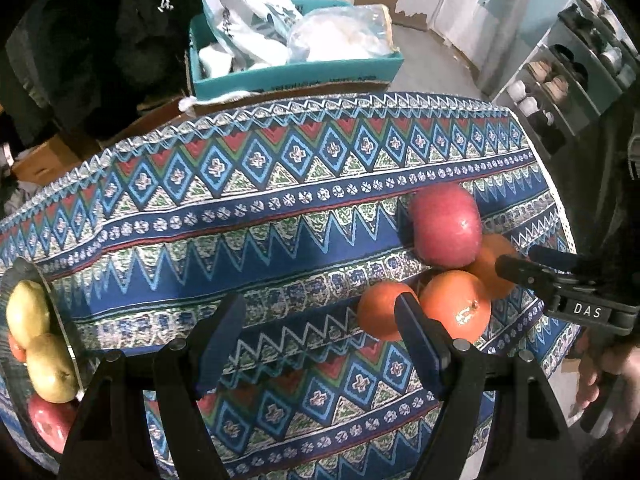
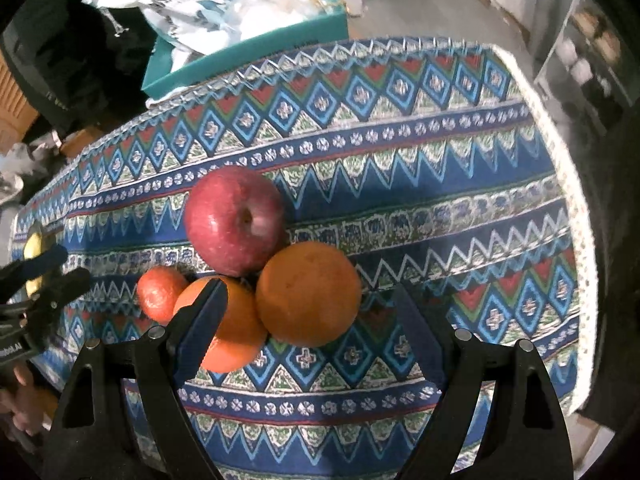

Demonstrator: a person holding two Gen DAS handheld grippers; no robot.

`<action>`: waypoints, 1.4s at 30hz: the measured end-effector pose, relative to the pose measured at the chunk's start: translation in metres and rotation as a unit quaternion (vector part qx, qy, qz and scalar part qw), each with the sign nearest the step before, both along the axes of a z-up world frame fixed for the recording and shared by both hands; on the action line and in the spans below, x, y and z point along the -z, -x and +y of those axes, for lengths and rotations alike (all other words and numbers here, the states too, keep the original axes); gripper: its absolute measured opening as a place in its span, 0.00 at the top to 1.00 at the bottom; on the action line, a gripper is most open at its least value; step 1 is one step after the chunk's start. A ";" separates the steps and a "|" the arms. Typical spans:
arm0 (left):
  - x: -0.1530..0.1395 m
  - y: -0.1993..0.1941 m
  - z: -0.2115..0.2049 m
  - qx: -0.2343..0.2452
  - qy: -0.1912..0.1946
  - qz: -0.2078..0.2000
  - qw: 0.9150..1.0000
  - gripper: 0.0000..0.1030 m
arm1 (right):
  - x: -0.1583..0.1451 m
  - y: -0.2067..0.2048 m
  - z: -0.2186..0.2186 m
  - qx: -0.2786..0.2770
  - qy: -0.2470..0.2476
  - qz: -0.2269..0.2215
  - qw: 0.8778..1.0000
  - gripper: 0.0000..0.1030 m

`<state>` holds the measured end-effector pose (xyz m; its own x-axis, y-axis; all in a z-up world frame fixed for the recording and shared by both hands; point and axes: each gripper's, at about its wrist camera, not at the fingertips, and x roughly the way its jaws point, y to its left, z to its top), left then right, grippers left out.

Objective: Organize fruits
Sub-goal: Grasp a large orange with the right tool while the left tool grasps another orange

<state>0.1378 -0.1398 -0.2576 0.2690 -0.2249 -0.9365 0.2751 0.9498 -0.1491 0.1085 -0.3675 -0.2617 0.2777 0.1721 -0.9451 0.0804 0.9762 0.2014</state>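
A large round orange (image 2: 308,294) sits between my right gripper's (image 2: 310,320) spread jaws, untouched, touching a red apple (image 2: 236,220) beyond it on the patterned-cloth counter (image 2: 440,184). My left gripper (image 1: 316,344) hangs spread over bare cloth.

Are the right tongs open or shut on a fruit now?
Open. In the right wrist view the right tongs stand wide apart above the big orange, and neither pad presses on it.
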 end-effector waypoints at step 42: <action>0.043 -0.007 -0.028 -0.006 0.063 0.063 0.996 0.17 | 0.010 0.012 -0.015 0.014 -0.004 0.003 1.000 0.45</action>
<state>0.1444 -0.1681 -0.3002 0.1552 -0.3400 -0.9275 0.2352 0.9246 -0.2996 0.0961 -0.3822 -0.2716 0.2758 0.1729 -0.9455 0.1084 0.9718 0.2093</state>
